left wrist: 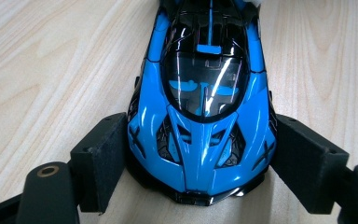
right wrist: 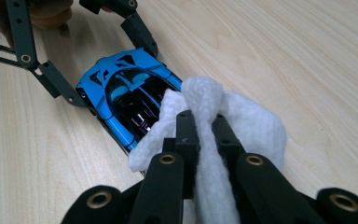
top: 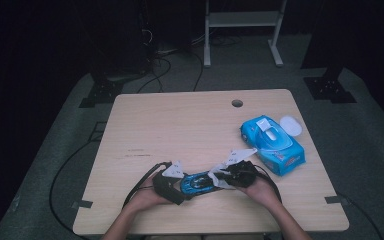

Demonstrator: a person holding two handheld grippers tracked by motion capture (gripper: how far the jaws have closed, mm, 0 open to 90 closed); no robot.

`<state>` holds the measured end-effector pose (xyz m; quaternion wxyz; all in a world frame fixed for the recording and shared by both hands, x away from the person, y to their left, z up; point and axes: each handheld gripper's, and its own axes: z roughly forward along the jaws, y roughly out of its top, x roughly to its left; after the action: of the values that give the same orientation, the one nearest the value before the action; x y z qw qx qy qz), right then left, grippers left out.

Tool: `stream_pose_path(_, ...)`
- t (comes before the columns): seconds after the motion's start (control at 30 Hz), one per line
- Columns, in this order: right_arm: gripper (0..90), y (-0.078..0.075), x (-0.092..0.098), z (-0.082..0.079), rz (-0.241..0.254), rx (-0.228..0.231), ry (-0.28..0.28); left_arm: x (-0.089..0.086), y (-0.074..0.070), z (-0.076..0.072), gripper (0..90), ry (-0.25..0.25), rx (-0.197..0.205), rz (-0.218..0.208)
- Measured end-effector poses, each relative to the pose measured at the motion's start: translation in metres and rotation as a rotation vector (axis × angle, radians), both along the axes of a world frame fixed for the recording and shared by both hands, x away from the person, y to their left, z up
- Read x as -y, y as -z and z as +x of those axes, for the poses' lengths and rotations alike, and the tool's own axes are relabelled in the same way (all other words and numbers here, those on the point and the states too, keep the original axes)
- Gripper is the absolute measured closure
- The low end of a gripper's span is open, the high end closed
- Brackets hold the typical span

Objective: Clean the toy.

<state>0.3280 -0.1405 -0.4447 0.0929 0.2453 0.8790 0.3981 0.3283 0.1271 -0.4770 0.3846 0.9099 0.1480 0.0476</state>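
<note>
Left gripper [left wrist: 198, 154]: fingers [left wrist: 100, 161] spread wide, clamped on both flanks of the blue toy car [left wrist: 203, 107] at its nose; car sits on the surface [left wrist: 51, 70]. Right gripper [right wrist: 204, 128]: fingers pinched tight on a white wipe [right wrist: 205, 100], draped over the car's far end.

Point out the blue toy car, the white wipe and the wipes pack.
blue toy car [left wrist: 200, 140], left gripper view, on its blue nose.
white wipe [right wrist: 251, 123], right gripper view, on the loose fold beside the fingers.
wipes pack [top: 275, 145], high view, on its blue top.
</note>
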Motion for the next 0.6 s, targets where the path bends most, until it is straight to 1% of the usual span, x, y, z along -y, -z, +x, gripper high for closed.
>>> stream_pose_path(0.1, 83.9, -0.002, -0.009, -0.003, -0.007, 0.006, -0.026, 0.003, 0.001, -0.001, 23.5, 0.003, 0.017, 0.002)
stream_pose_path(0.13, 83.9, -0.002, -0.022, -0.006, -0.018, 0.006, -0.055, 0.005, 0.001, -0.002, 23.9, -0.001, 0.027, 0.011)
stream_pose_path(0.17, 83.9, -0.002, -0.030, -0.007, -0.026, 0.015, -0.068, 0.006, 0.001, -0.002, 24.0, -0.002, 0.031, 0.008)
stream_pose_path(0.2, 83.9, -0.003, -0.036, -0.007, -0.019, 0.023, -0.077, 0.006, 0.001, -0.002, 24.1, -0.002, 0.034, 0.010)
stream_pose_path(0.23, 83.9, -0.004, -0.042, -0.006, -0.003, 0.003, -0.095, 0.007, 0.001, -0.003, 24.0, -0.003, 0.036, 0.010)
stream_pose_path(0.27, 83.8, -0.003, -0.049, -0.005, 0.008, -0.014, -0.110, 0.006, 0.001, -0.003, 24.0, -0.003, 0.036, 0.011)
stream_pose_path(0.3, 83.6, -0.001, -0.056, -0.005, 0.002, -0.014, -0.125, 0.006, 0.001, -0.003, 23.9, -0.006, 0.031, 0.008)
stream_pose_path(0.33, 83.6, -0.001, -0.056, -0.005, 0.002, -0.014, -0.125, 0.006, 0.001, -0.003, 23.4, -0.006, 0.031, 0.008)
stream_pose_path(0.4, 82.8, 0.003, -0.065, -0.006, -0.006, -0.014, -0.145, 0.003, 0.001, -0.002, 21.6, -0.011, 0.016, 0.010)
stream_pose_path(0.43, 82.8, 0.004, -0.066, -0.006, 0.004, -0.021, -0.146, 0.001, 0.001, -0.001, 17.8, -0.016, 0.009, 0.011)
stream_pose_path(0.47, 83.0, 0.003, -0.062, -0.004, -0.003, -0.022, -0.146, -0.002, 0.001, 0.001, 16.8, -0.013, -0.001, 0.009)
stream_pose_path(0.5, 83.3, 0.002, -0.059, -0.002, 0.004, -0.030, -0.138, -0.002, 0.000, 0.001, 17.0, -0.011, -0.007, 0.007)
stream_pose_path(0.53, 83.3, 0.002, -0.059, -0.002, 0.004, -0.030, -0.138, -0.002, 0.000, 0.001, 18.1, -0.011, -0.007, 0.007)
stream_pose_path(0.57, 83.5, 0.003, -0.057, -0.001, 0.019, -0.046, -0.133, -0.002, 0.000, 0.001, 18.1, -0.002, -0.008, 0.003)
stream_pose_path(0.6, 83.6, 0.003, -0.055, 0.001, 0.031, -0.058, -0.132, -0.002, -0.001, 0.001, 22.7, 0.009, -0.002, 0.005)
